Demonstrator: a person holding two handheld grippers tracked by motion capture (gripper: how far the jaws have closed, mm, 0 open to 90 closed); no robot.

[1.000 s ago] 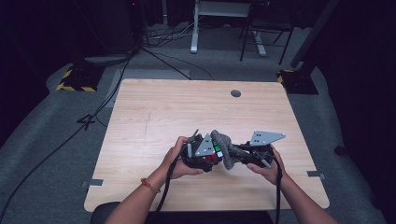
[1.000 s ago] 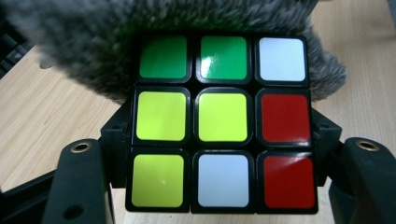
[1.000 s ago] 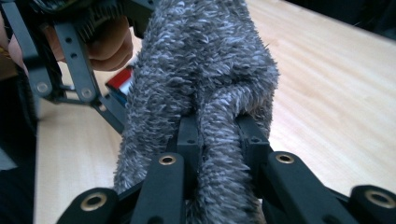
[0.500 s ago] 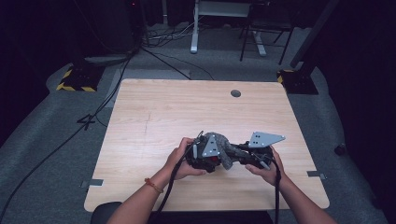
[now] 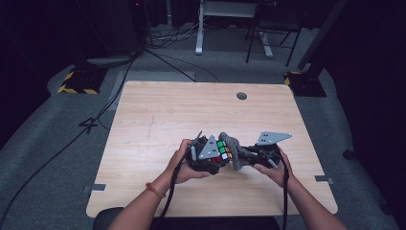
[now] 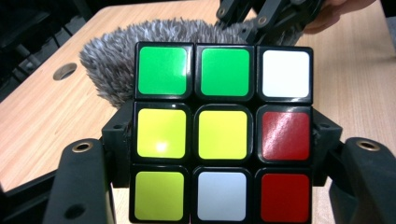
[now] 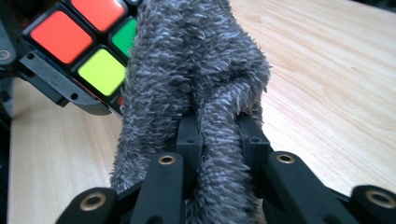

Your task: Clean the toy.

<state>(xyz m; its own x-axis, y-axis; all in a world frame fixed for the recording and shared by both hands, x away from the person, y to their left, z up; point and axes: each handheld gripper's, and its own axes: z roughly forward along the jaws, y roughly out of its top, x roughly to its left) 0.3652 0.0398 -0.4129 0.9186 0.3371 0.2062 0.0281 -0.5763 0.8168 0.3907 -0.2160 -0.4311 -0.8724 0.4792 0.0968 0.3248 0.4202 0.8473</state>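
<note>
I clamp the cube (image 6: 223, 133) in my left gripper (image 5: 207, 154); my right gripper (image 7: 217, 140) pinches the grey cloth (image 7: 196, 70) against the cube's side

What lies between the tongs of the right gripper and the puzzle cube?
The grey fuzzy cloth, clamped by the right tongs, lies against the cube; the right gripper view shows it best.

Dim room: grey carpet (image 5: 57, 158), light wooden table (image 5: 191, 110), desk legs (image 5: 198, 28) behind.

Scrambled puzzle cube (image 6: 223, 133) held above table, grey fuzzy cloth (image 7: 196, 88) pressed against its side.
</note>
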